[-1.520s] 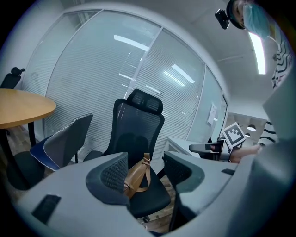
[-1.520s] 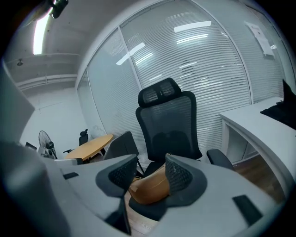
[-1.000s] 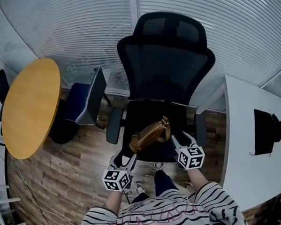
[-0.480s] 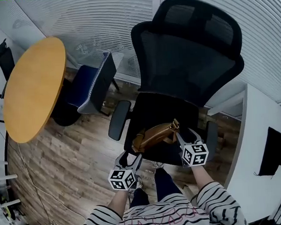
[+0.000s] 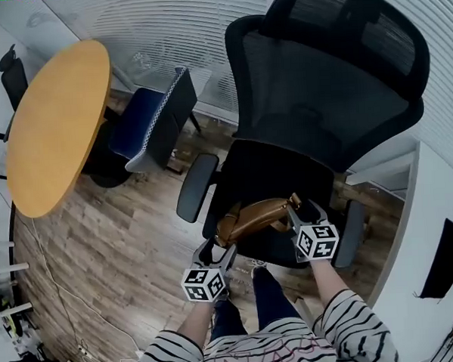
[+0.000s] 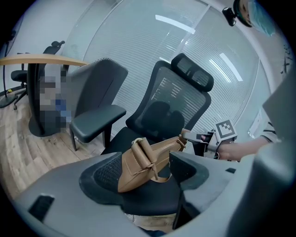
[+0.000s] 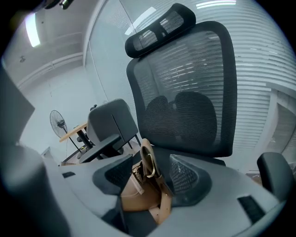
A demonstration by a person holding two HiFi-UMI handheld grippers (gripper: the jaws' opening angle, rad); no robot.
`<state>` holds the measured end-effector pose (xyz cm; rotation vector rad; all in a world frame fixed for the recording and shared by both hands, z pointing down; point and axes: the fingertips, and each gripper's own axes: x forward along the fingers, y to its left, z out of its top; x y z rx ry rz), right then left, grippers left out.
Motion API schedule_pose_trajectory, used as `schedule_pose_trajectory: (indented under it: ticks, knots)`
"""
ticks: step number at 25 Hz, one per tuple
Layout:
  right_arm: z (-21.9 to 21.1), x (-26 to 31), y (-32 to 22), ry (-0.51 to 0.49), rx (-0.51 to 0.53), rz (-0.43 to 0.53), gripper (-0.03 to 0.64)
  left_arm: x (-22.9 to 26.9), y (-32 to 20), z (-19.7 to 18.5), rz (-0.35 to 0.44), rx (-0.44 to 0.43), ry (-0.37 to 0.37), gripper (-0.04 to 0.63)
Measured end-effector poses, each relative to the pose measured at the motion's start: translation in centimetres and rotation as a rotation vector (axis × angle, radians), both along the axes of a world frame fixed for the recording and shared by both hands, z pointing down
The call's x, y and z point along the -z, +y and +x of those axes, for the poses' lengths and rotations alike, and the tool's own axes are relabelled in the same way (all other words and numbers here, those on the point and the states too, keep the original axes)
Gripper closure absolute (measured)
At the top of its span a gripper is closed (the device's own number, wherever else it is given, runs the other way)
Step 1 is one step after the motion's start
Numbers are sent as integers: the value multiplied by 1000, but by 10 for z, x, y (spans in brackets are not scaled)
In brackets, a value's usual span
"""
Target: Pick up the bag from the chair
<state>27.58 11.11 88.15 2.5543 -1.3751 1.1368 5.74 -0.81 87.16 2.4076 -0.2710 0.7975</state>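
Note:
A tan leather bag (image 5: 255, 216) hangs slanted over the front of the black office chair's seat (image 5: 271, 174), held at both ends. My left gripper (image 5: 217, 249) is shut on its lower left end; in the left gripper view the bag (image 6: 148, 159) fills the gap of that gripper (image 6: 145, 173). My right gripper (image 5: 294, 208) is shut on the upper right end by the strap. In the right gripper view the bag (image 7: 143, 190), with its metal ring, sits in that gripper (image 7: 150, 178).
The chair has a tall mesh back (image 5: 327, 80) and armrests at left (image 5: 196, 187) and right (image 5: 353, 234). A round wooden table (image 5: 57, 125) and a blue-grey chair (image 5: 151, 123) stand to the left on the wooden floor. A white desk (image 5: 436, 279) is at right.
The head view has swung, so the chair sits further right and larger in frame. Both grippers keep hold of the bag, a little further over the seat.

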Motion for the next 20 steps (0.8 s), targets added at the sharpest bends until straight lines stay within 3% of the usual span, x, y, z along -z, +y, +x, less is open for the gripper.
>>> schedule_pose_trajectory:
  ticks: [6,12,16,20]
  knots:
    - [9,-18,-12,-34,-11,43,371,-24,4,14,2,22,-34,295]
    - [8,-26,-16,-110,-57,148,373,-35,-9,20,-20,124,-14,295]
    - [0,-24,-15,-115,-82,195,418,-41,-21,22,-34,204,2,295]
    - [-6,-26,-7,-112,-114,181,449,-42,-28,25,-23,221,26,296]
